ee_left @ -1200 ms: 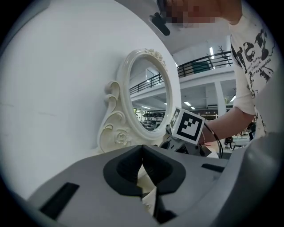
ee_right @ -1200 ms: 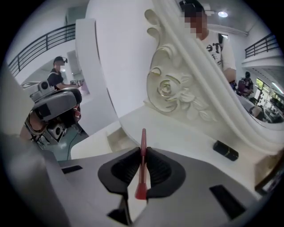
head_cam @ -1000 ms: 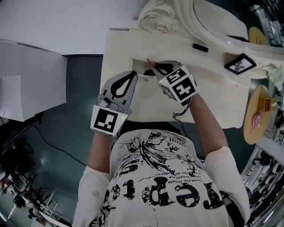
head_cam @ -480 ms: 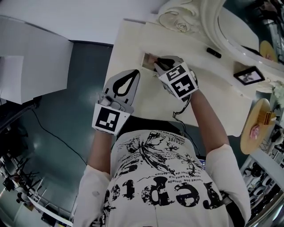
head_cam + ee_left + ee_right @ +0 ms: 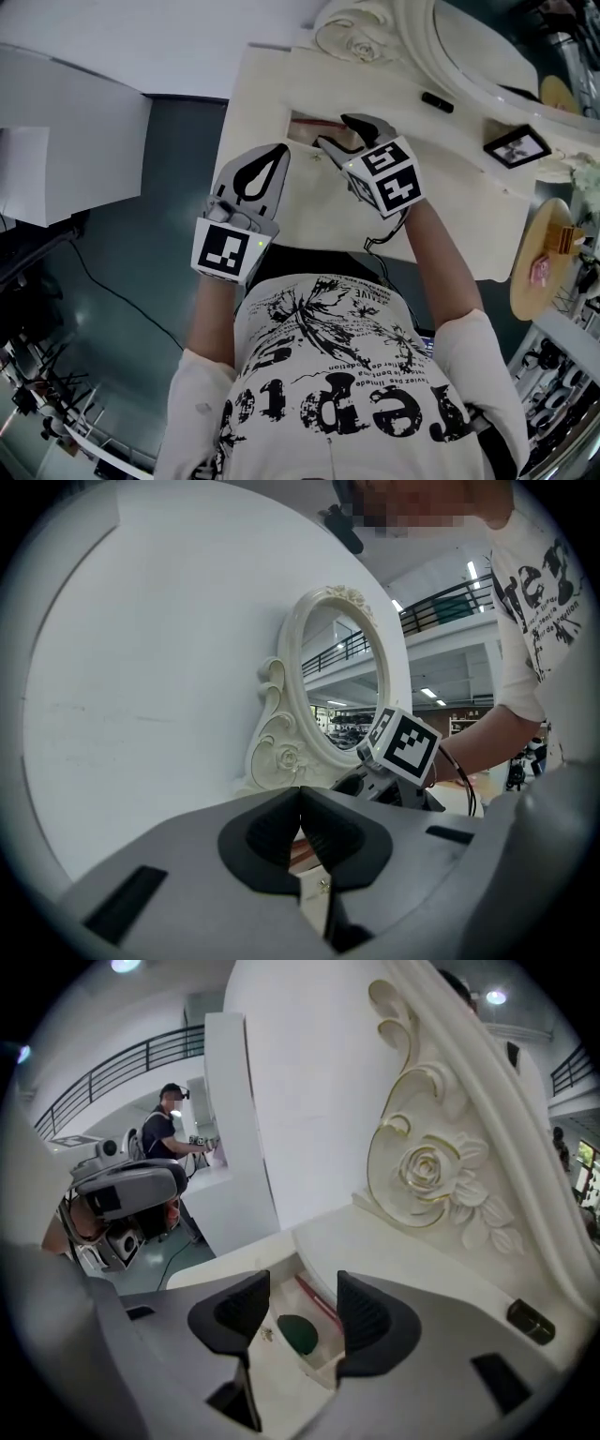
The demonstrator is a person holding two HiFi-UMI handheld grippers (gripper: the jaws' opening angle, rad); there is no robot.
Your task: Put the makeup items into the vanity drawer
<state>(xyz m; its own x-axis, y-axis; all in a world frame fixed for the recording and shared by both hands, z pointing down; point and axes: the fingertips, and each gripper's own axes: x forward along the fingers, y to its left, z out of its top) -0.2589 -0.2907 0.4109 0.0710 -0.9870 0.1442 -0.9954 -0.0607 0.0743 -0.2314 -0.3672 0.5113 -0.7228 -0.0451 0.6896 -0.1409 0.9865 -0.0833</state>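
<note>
Drop-off, looks like: right gripper [image 5: 333, 129] has just been opening over the drawer [image 5: 300, 141], nothing between its jaws. Left gripper [image 5: 277, 152] is pressed together, empty. Next it probably needs another item.

- The drawer [image 5: 302, 131]: inside mostly hidden in the head view.
- The dark round item [image 5: 298, 1333] in it: kind unclear.
- The mirror [image 5: 473, 56]: cut off by the top edge.
- The small black thing [image 5: 437, 102] on the table [image 5: 450, 183]: too small to tell.

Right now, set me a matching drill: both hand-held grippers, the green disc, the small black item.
1 left hand-held gripper
2 right hand-held gripper
3 green disc
4 small black item

A on vanity top
B jaws apart, empty
C in open drawer
D jaws together

Pairs: 1-D, 2-B, 3-C, 4-A. The right jaws have just been opening, nothing between them.
</note>
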